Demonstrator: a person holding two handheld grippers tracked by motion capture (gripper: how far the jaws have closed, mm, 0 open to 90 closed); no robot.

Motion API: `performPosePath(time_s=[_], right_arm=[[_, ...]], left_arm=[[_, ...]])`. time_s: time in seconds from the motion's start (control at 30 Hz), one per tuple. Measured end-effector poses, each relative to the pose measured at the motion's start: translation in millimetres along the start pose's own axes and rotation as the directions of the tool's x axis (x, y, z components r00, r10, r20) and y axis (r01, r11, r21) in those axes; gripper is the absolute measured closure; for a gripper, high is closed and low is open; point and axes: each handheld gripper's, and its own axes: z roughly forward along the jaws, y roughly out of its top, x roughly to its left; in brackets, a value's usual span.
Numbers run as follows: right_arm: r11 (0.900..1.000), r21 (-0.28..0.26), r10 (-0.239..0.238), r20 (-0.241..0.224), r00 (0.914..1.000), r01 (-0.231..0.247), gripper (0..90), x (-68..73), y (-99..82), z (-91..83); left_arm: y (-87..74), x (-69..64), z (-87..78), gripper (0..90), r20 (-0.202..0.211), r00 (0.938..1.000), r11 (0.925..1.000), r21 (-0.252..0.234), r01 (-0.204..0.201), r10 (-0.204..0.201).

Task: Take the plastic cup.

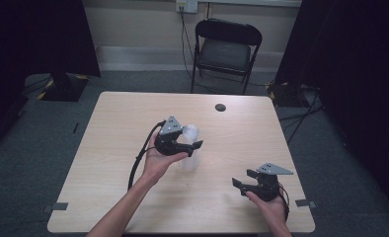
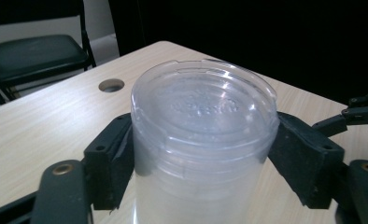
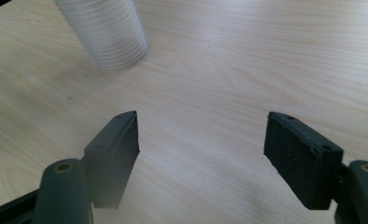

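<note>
Left gripper clamps the clear cup stack mid-table — right gripper gapes, empty.

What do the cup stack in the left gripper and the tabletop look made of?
The stack of cups looks like thin translucent plastic, glossy: the table shows through it, the rims catch highlights, and nested ridges line its side. The table looks like light wood-grain laminate, matte, with fine streaks; solid wood can't be ruled out. The left gripper has its pads against the stack's sides.
</note>
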Motion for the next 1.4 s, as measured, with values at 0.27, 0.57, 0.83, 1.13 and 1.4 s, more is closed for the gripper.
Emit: performPosePath(time_s=[0.27,0.57,0.83,1.13,1.4], right_arm=[[1.0,0.003,0.006,-0.006,1.0,-0.006,26.2,-1.2,-0.7,0.4],[0.9999,0.007,0.008,-0.009,0.9999,-0.008,26.2,-0.3,-0.5,1.6],[0.9998,0.014,0.012,-0.004,0.9999,-0.012,26.2,-0.8,-0.6,1.9],[0.998,0.045,0.043,0.003,0.9991,-0.043,27.1,-4.6,-2.2,3.8],[0.9982,0.043,0.043,0.005,0.9991,-0.043,27.1,-4.1,-3.2,2.6]], left_arm=[[-7.6,2.1,8.3,23.4,-0.016,0.9998,0.9992,0.038,0.01,-0.01],[-16.2,4.0,16.3,21.8,-0.017,0.9995,0.9941,0.105,0.028,-0.027],[-19.0,3.5,19.0,22.1,-0.03,0.9988,0.9917,0.121,0.043,-0.04],[-17.8,3.2,17.5,29.6,-0.026,0.9988,0.9938,0.102,0.044,-0.041],[-13.6,3.5,13.9,29.6,-0.022,0.999,0.9956,0.084,0.04,-0.038]])
